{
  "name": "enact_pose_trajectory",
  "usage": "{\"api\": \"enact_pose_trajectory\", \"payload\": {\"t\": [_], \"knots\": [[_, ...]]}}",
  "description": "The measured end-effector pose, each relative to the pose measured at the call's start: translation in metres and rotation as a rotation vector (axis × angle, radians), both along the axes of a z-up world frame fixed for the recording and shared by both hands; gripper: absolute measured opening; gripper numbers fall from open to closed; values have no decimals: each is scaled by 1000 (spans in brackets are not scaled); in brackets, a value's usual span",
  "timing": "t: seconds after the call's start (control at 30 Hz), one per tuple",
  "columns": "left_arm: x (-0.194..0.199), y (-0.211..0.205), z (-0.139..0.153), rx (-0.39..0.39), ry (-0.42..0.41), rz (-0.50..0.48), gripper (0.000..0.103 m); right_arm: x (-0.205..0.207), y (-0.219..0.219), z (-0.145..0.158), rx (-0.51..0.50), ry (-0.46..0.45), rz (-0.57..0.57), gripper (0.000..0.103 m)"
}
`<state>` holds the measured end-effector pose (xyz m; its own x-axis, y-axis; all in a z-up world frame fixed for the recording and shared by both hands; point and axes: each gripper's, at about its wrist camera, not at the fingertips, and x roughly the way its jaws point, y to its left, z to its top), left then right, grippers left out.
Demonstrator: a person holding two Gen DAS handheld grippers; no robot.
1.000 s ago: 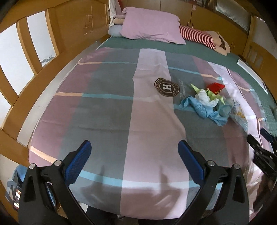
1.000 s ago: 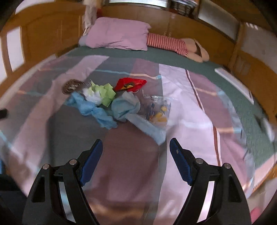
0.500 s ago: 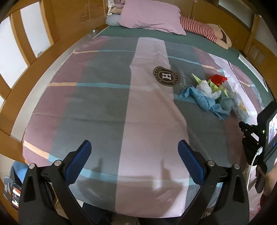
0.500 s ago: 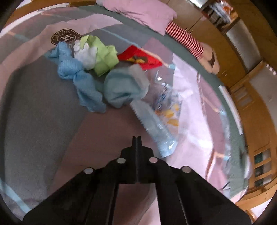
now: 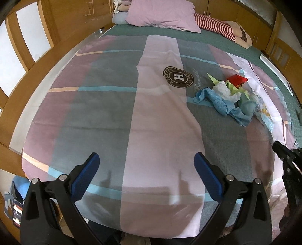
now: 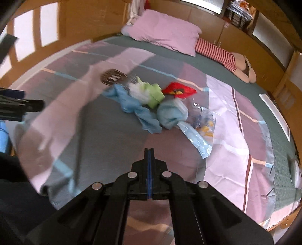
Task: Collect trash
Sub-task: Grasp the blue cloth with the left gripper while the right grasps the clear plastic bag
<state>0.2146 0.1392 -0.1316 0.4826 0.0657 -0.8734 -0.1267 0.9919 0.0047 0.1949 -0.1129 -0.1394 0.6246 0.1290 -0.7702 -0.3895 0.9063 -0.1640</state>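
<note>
A heap of trash lies on the striped bedspread [image 5: 151, 116]: a twisted blue cloth [image 6: 132, 105] [image 5: 219, 102], a white crumpled wad [image 6: 138, 92], green paper [image 6: 153, 94], a red wrapper [image 6: 178, 91] [image 5: 236, 80], a pale blue wad [image 6: 171, 113] and a clear snack bag [image 6: 203, 122] with a light blue wrapper [image 6: 196, 140]. My right gripper [image 6: 149, 152] is shut and holds nothing, hovering short of the heap. My left gripper [image 5: 146, 172] stands open over the bed's near edge, far left of the trash.
A purple pillow [image 5: 162, 16] and a striped plush toy [image 5: 217, 26] lie at the head of the bed. Wooden panels [image 5: 28, 43] line the left side and wooden cabinets the back. A round H logo [image 5: 178, 76] marks the spread.
The right gripper went from open to shut with nothing in it, swung in close over the heap, then drew back. The left gripper tilted slightly and stayed open.
</note>
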Motion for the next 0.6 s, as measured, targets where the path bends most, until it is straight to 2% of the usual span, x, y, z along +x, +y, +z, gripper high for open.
{"api": "enact_pose_trajectory", "payload": {"t": [0.13,0.2,0.23,0.27,0.3,0.33,0.4,0.5,0.53,0.57,0.6], "knots": [[2,3,1,-24,-1,0,99,8,-13,13,-12,-22,-40,1],[6,3,3,-26,-7,2,99,17,-21,12,-67,-30,-73,8],[8,3,4,-28,-11,4,99,22,-22,9,-108,-44,-75,23],[8,3,5,-29,-14,7,99,27,-22,4,-159,-60,-73,47],[8,3,5,-32,-15,10,99,32,-23,-1,-200,-71,-71,54],[8,3,3,-35,-10,13,99,39,-21,-9,-251,-86,-64,56],[8,2,0,-42,3,13,99,54,-19,-25,-319,-66,-35,56],[8,0,-3,-44,15,0,99,65,-17,-38,-356,-43,-23,56],[8,0,-3,-41,15,-3,99,69,-16,-42,-374,-44,-10,49],[8,-1,-3,-39,15,-6,99,70,-15,-45,-384,-35,-1,31],[9,-1,-3,-39,15,-7,99,73,-15,-49,-388,-13,7,19]]}}
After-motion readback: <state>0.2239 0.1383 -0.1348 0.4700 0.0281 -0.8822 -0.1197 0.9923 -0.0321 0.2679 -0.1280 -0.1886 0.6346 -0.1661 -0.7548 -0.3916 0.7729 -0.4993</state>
